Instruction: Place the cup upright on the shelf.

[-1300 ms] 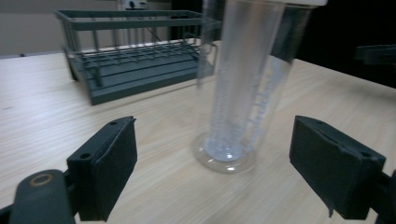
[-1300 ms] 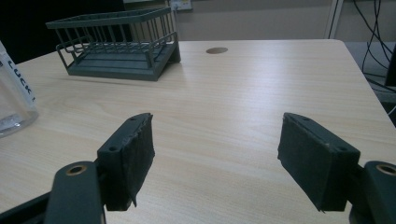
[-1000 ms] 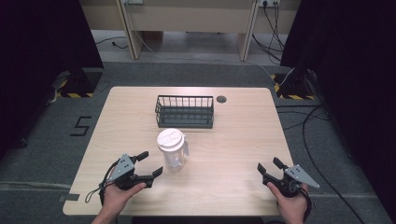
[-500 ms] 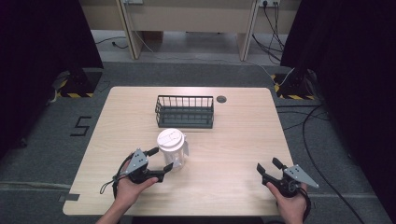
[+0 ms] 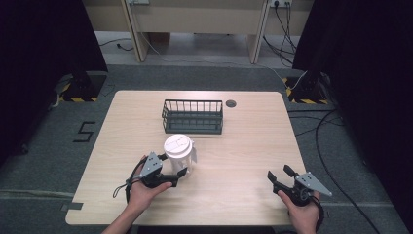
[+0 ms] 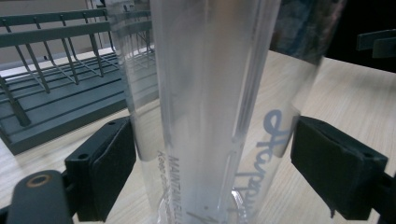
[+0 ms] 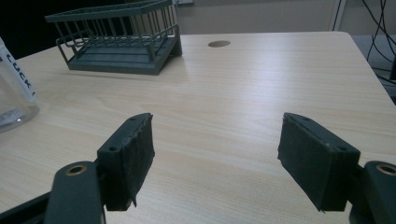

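Left gripper (image 5: 171,176): jaws spread wide either side of the tall clear plastic jug with white lid (image 5: 178,154), pads near its wall, not clamped. Jug stands upright on the pale wooden table (image 5: 243,146), just in front of the dark wire basket (image 5: 193,116). Risk: slick, curved wall; an off-centre squeeze could tip or skid it. Right gripper (image 5: 285,179): jaws open, holding nothing, well apart. Count: one jug, one basket, two grippers.

Even indoor light; dark surroundings
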`<state>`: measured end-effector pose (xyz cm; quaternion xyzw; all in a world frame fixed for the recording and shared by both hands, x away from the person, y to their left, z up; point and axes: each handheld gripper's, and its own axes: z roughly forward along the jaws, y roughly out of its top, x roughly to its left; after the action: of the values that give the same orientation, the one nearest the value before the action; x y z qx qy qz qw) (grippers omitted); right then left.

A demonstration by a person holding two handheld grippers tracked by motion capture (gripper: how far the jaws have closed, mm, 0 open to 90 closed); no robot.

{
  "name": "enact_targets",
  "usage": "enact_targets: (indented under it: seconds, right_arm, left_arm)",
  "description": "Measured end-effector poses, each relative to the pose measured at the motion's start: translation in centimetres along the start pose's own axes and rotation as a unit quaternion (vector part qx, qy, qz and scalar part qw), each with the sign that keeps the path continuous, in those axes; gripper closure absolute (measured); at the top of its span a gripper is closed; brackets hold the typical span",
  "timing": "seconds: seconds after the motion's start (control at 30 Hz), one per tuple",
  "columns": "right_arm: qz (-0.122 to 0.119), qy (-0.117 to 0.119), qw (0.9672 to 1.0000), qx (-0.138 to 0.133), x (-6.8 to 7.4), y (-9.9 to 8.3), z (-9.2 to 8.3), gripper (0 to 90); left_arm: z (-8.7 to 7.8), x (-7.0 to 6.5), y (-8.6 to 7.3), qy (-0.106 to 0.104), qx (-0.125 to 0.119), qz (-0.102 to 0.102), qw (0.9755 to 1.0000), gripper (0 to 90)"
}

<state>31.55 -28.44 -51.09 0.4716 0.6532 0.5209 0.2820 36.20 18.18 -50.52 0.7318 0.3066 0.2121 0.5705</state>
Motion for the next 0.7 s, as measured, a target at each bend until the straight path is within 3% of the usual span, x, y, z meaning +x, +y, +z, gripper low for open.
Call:
enact_targets:
  seconds: [0.7]
  right_arm:
    - [-0.003,0.001,1.0,0.005,0.11,-0.08,0.16,27.8]
  left_arm:
    - [1.01,0.5,-0.15,-0.006,-0.012,0.001,0.9999,17.1]
